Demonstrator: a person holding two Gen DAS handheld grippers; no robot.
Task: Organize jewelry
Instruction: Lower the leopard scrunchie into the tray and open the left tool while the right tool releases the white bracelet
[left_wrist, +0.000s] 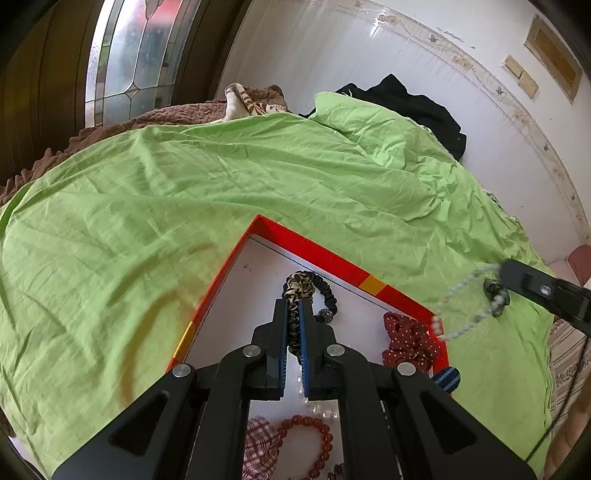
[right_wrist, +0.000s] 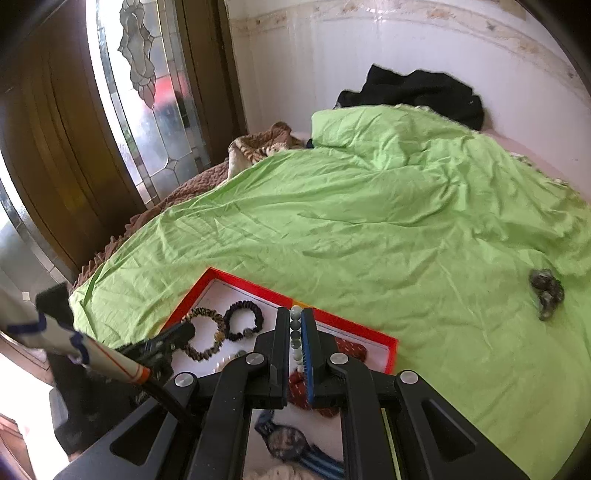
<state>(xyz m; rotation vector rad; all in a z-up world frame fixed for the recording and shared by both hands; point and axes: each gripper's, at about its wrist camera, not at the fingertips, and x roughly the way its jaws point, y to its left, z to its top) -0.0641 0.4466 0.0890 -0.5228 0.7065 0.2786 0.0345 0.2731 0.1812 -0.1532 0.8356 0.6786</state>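
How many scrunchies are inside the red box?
3: the leopard scrunchie pinched in the left gripper, the black scrunchie beside it, and the red dotted scrunchie by the box's right wall. The grippers may hide others.

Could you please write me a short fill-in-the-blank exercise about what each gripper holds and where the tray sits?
1. The left gripper is shut on a ____-print scrunchie.
2. The right gripper is shut on a pale ____ bracelet.
3. The red-rimmed tray lies on a ____ sheet.

Missing words: leopard; beaded; green
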